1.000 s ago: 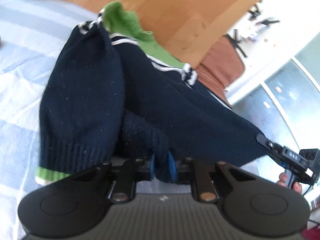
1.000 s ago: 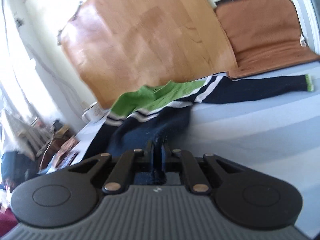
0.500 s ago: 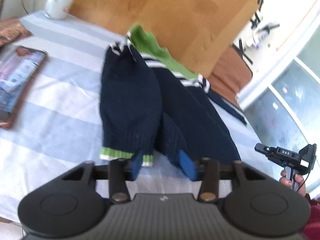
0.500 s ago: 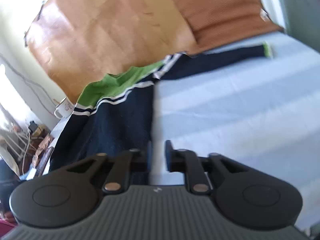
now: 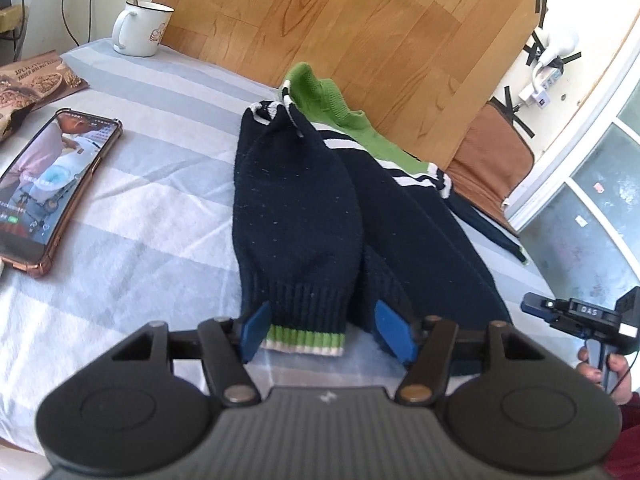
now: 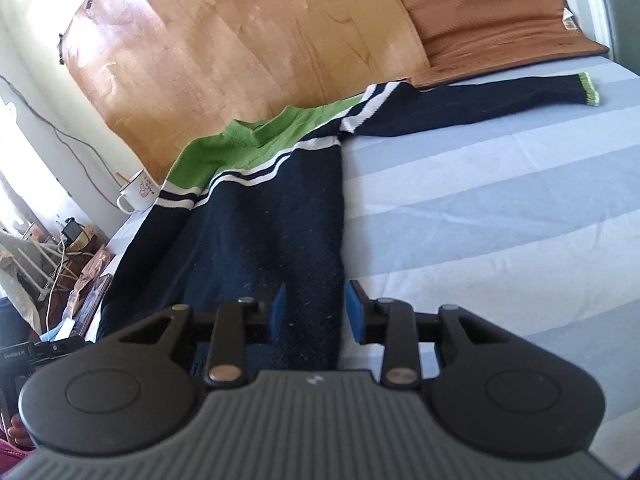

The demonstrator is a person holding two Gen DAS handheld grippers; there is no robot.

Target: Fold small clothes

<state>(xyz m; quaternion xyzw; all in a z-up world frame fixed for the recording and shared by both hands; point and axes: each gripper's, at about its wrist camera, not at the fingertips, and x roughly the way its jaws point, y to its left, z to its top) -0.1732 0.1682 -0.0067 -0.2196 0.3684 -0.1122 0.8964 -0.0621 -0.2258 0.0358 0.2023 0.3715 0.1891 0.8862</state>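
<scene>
A small navy sweater with a green yoke and white stripes lies on the blue-and-white striped sheet. Its left sleeve is folded over the body, with the green cuff near me. My left gripper is open, its blue pads either side of that cuff, holding nothing. In the right wrist view the sweater shows with its other sleeve stretched out to the right. My right gripper is open over the sweater's right hem edge. It also shows in the left wrist view.
A phone lies on the sheet at the left, with a snack packet behind it. A white enamel mug stands at the back. A wooden board and a brown cushion line the far edge.
Both grippers have let go of the sweater and opened. The left sleeve now lies folded flat over the body. Both grippers have drawn back toward me.
</scene>
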